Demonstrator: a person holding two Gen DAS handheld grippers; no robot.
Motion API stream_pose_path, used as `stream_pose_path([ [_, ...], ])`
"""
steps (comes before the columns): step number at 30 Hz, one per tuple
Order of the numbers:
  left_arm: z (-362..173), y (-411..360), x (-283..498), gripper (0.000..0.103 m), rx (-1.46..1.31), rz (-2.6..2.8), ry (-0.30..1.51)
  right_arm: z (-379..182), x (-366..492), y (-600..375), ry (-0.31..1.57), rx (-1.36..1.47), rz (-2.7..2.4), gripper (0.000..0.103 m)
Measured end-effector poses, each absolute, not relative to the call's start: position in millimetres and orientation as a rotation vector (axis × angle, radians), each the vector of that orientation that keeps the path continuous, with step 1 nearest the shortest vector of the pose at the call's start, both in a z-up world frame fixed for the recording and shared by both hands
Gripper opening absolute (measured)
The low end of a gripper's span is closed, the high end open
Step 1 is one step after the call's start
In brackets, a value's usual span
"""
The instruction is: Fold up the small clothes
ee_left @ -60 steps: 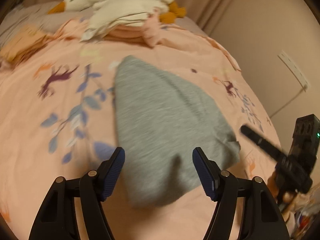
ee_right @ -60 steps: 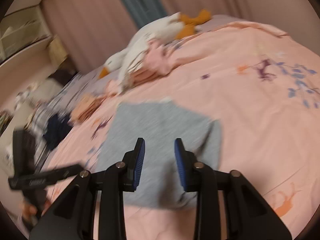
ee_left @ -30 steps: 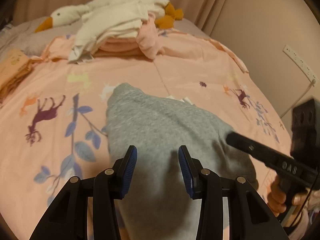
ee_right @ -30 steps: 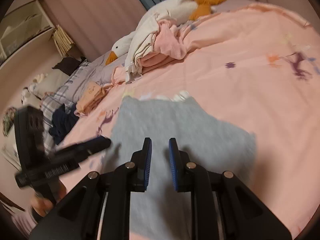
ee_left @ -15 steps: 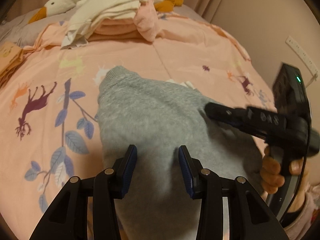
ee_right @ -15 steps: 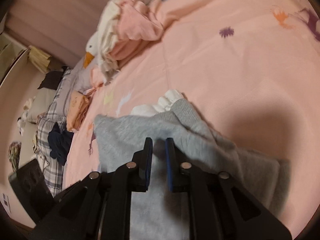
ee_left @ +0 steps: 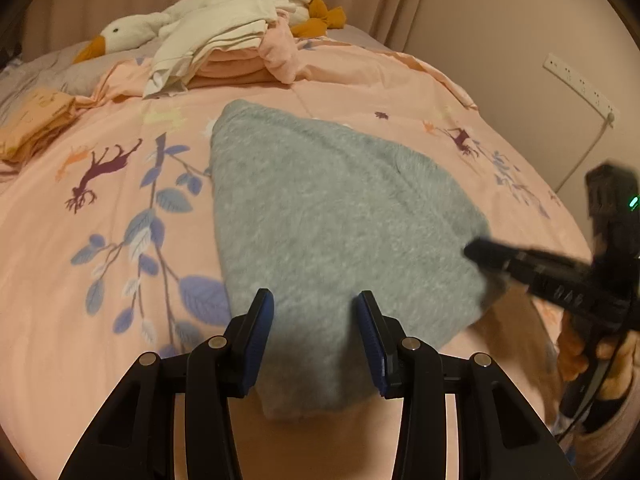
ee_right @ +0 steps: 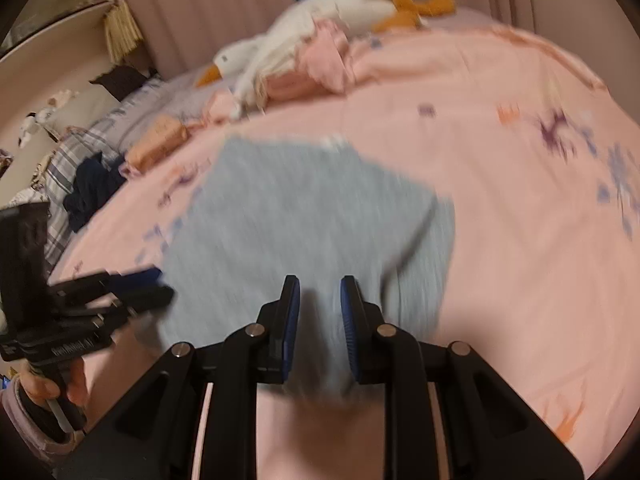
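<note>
Two grippers angled down over a folded grey garment (ee_left: 328, 216) on a bed.

L gripper (ee_left: 316, 332) is held w/ blue ribbed pads (ee_left: 262, 330) apart, the garment's near edge seen between them, not pinched. R gripper (ee_right: 320, 324) is tilted likewise, jaws narrow but opening, nothing clamped; view blurred. Garment: soft fleecy knit, rounded wedge shape, laid mid pink printed duvet (ee_left: 80, 280). Behind it, a plush goose (ee_left: 132, 32) is draped w/ cream and pink clothes (ee_left: 224, 52).
</note>
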State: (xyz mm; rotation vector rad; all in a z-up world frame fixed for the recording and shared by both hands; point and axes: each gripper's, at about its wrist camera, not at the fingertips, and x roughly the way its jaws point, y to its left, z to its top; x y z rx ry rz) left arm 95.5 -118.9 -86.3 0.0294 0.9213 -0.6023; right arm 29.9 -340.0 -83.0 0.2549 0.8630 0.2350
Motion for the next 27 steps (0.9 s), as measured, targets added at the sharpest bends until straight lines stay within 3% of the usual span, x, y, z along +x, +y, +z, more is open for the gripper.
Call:
stream_pose_path([
  [6, -92, -98, 85, 0.041, -0.073, -0.595, 0.988, -94, 0, -356, 0.83, 0.426, 0.242, 0.022],
  [7, -93, -93, 84, 0.041, -0.096, -0.591, 0.999, -93, -7, -362, 0.815, 0.473, 0.248, 0.028],
  [9, -93, -83, 83, 0.042, -0.133, -0.575, 1.017, -92, -17, -373, 0.795, 0.55, 0.262, 0.05],
  [10, -93, -78, 83, 0.047, -0.154, -0.565, 1.023, -92, -22, -381, 0.793, 0.585, 0.244, 0.063],
  [11, -93, -73, 83, 0.057, -0.175, -0.558, 1.029, -91, -24, -382, 0.791, 0.598, 0.23, 0.064],
  [13, -93, -63, 85, 0.065, -0.225, -0.543, 1.039, -92, -29, -392, 0.783, 0.637, 0.215, 0.064],
  [27, -125, -58, 124, 0.065, -0.555, -0.671, 1.212, -118, -4, -408, 0.849, 0.833, 0.227, 0.071],
])
